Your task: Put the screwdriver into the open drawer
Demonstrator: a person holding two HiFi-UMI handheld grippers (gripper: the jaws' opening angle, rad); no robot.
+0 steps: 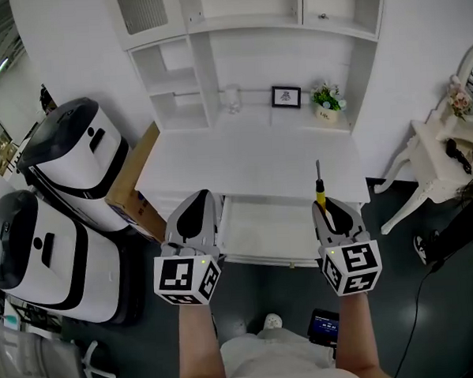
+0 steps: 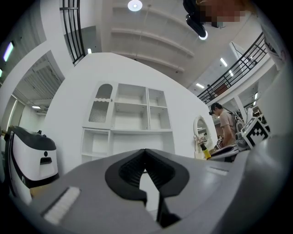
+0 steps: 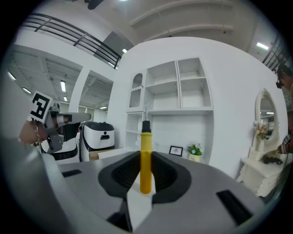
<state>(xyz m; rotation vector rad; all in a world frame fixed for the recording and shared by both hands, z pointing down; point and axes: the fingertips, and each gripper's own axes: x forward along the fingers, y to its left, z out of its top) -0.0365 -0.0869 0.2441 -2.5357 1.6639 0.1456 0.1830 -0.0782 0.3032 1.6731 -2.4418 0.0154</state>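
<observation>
We log white surface (image 1: 243,164), its drawer (image 1: 262,232) pulled open below front edge. Left tongs (image 1: 199,198) pressed together, nothing between, at drawer's left end. Right tongs (image 1: 330,207) at drawer's right end, pinching screwdriver (image 1: 320,192) by yellow handle, shaft pointing toward surface.

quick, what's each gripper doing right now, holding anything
Left gripper: closed, nothing between the jaws.
Right gripper: closed on the screwdriver, gripping its yellow handle.
</observation>
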